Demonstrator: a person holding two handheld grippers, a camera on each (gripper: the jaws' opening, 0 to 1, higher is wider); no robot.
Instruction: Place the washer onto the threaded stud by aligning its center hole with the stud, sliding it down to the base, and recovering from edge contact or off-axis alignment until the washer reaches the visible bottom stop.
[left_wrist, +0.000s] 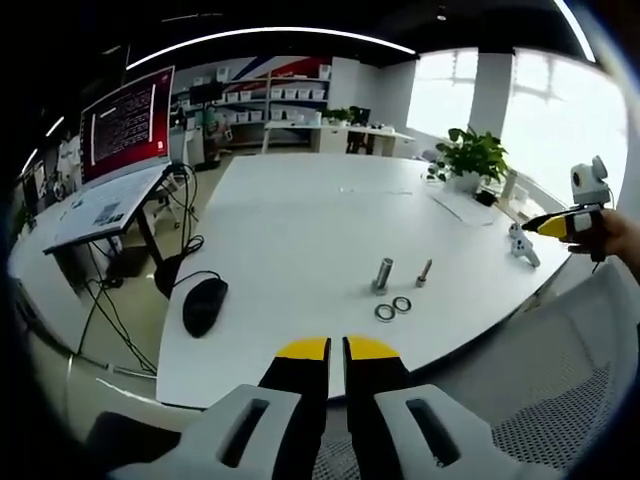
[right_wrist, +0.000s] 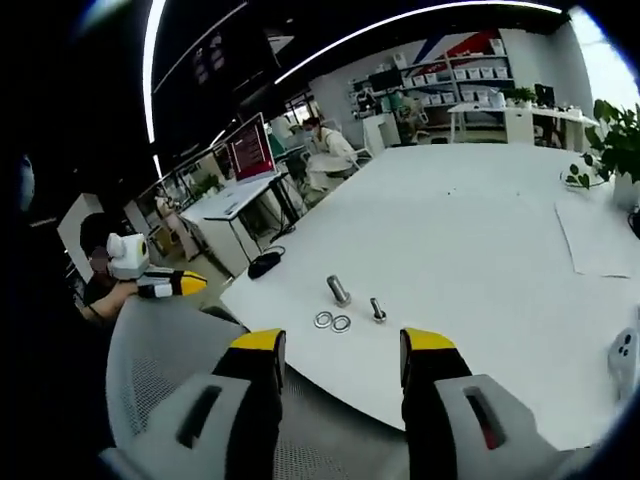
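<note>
An open-plan office is showing here: a long white counter is carrying a computer mouse, a red-lit monitor is glowing on a side desk, shelves of storage boxes are lining the back wall, and a potted plant is sitting by bright windows.

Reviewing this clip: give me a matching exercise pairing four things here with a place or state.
Things:
1. left gripper
2. right gripper
3. two washers
4. computer mouse

Descriptions:
A. lying flat beside the studs
B. jaws wide apart, holding nothing
C. dark, near the table's edge
D. jaws nearly together, holding nothing

Pairs: 1-D, 2-B, 3-A, 4-C
</note>
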